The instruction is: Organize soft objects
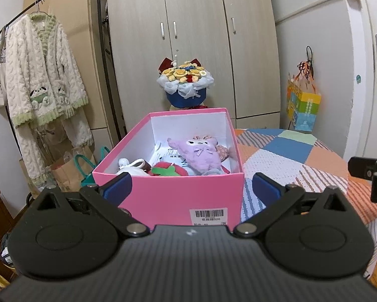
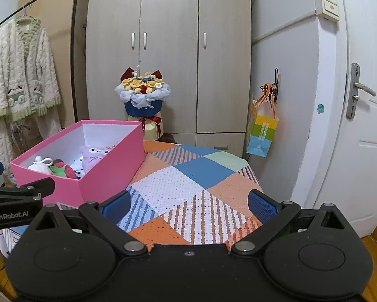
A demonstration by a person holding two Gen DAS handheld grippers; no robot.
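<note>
A pink box (image 1: 178, 191) with a white inside stands on the patchwork bed cover (image 1: 289, 161). In it lie a purple plush doll (image 1: 203, 153), a red and green strawberry plush (image 1: 167, 170) and a white plush (image 1: 131, 167). My left gripper (image 1: 192, 188) is open just in front of the box's near wall, holding nothing. The right wrist view has the pink box (image 2: 108, 166) at the left, with the purple plush doll (image 2: 94, 154) and the strawberry plush (image 2: 62, 171) inside. My right gripper (image 2: 189, 205) is open above the bed cover (image 2: 188, 181), right of the box, with nothing between its fingers.
A knitted flower bouquet (image 1: 185, 83) stands behind the box before a wardrobe (image 1: 188, 37). A fluffy robe (image 1: 42, 80) hangs on a rack at left. A colourful gift bag (image 1: 302, 105) hangs on the wall near the door (image 2: 364, 125). Paper bags (image 1: 70, 171) stand on the floor.
</note>
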